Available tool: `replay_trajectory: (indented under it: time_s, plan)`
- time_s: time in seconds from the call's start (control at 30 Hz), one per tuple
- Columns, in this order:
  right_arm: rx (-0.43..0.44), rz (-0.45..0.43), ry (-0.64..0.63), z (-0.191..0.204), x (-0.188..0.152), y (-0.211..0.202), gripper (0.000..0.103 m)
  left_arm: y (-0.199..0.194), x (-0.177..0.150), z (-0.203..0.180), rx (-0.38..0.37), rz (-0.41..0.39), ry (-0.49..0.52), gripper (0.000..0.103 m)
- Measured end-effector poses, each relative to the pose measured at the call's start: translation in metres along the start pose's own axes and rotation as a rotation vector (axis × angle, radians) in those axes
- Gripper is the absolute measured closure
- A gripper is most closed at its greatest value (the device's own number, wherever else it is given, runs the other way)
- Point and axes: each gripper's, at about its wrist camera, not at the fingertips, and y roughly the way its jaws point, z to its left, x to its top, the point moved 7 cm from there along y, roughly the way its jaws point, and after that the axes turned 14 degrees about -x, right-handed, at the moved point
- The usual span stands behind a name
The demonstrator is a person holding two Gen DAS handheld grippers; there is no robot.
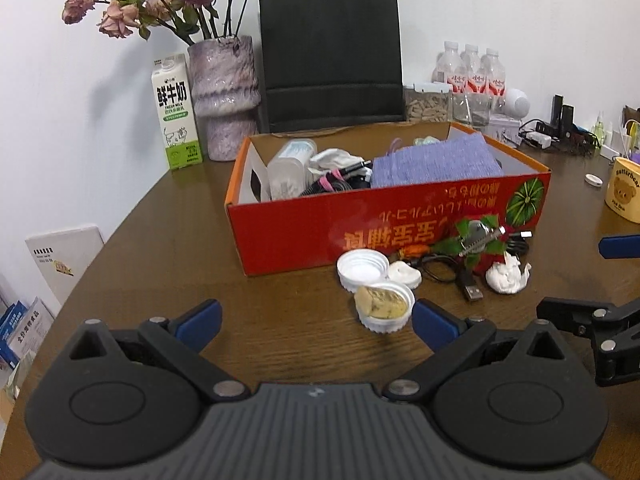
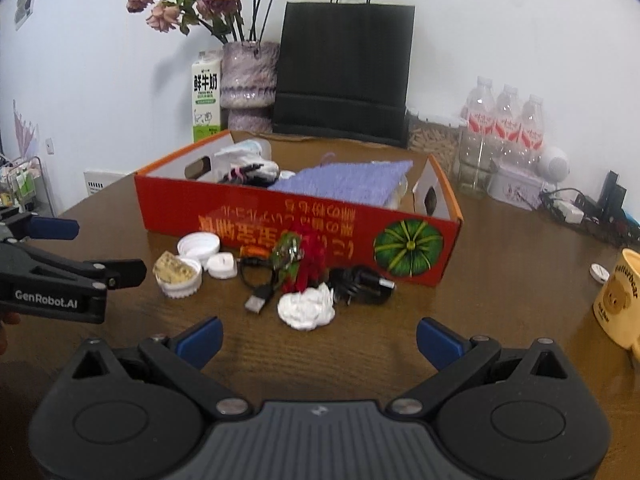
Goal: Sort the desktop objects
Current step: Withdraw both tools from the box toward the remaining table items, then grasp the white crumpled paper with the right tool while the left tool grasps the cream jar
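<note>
A red cardboard box (image 1: 320, 224) (image 2: 256, 220) sits mid-table with a purple cloth (image 1: 436, 164) (image 2: 344, 180), a clear container and cables inside. In front of it lie a white lid (image 1: 362, 270) (image 2: 199, 247), a white cup with a biscuit (image 1: 385, 306) (image 2: 177, 276), a small white cap (image 2: 222, 265), a black USB cable (image 1: 460, 276) (image 2: 258, 298), a red-and-green ornament (image 1: 480, 240) (image 2: 304, 260), crumpled white tissue (image 1: 508, 278) (image 2: 307, 307) and a black charger (image 2: 362, 286). My left gripper (image 1: 316, 322) is open, empty, just short of the cup. My right gripper (image 2: 319, 340) is open, empty, just short of the tissue.
Along the wall stand a milk carton (image 1: 176, 112), a vase of dried roses (image 1: 226, 96), a black paper bag (image 1: 332, 56), water bottles (image 1: 472, 68) and jars. A yellow bear mug (image 1: 624, 190) (image 2: 618, 300) stands at the right. Chargers and cables (image 1: 552, 132) lie far right.
</note>
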Motion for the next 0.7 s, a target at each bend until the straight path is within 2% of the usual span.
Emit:
replay_trajectory:
  time_s: [0.57,0.67,0.7]
  plan:
    - [-0.017,0.021,0.012,-0.005,-0.003,0.017,0.001,0.015,0.004,-0.008,-0.017,0.006,0.023,0.0]
    - [-0.016,0.019,0.013,-0.004,0.0,0.02,0.001,0.017,0.005,-0.009,-0.025,0.006,0.026,0.002]
    - [-0.015,0.018,0.012,-0.004,0.0,0.021,0.001,0.018,0.005,-0.009,-0.029,0.006,0.026,0.005]
